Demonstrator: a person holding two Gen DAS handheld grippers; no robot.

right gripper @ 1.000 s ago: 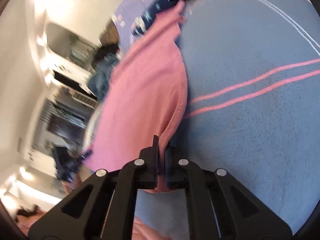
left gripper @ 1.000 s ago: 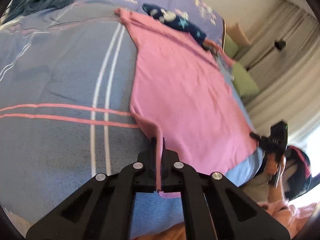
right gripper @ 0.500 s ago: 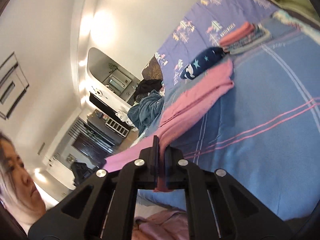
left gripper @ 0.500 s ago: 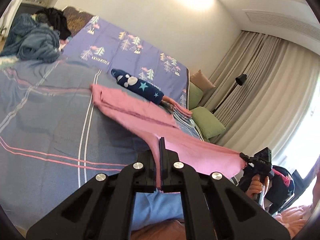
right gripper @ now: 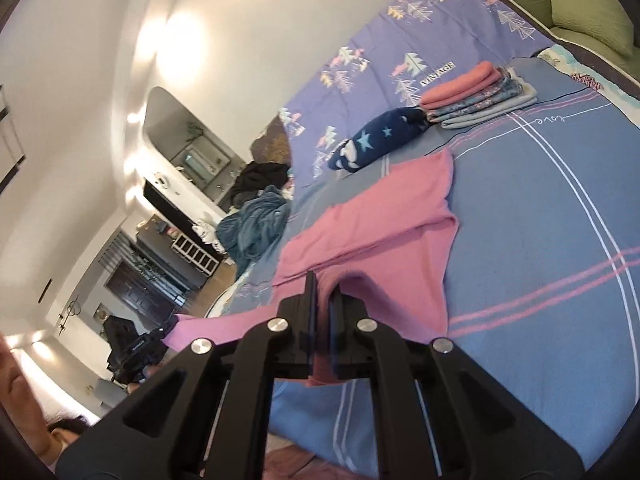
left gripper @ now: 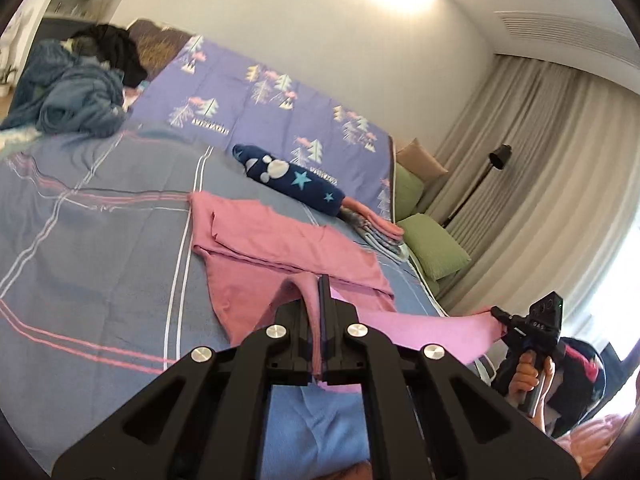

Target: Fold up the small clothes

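Left wrist view is showing the left claw [left gripper: 320, 320] clamped tight on a near corner of the pink garment [left gripper: 280, 240], now lifted well above the bed [left gripper: 100, 260] where a second ago it was pinching it low against the striped blue cover. To the right, the right claw [right gripper: 322, 320] is gripping the opposite near corner, also raised. Between them the near edge is hanging stretched in the air, while the garment's far end is still lying on the bed near a navy star-patterned roll [left gripper: 292, 184].
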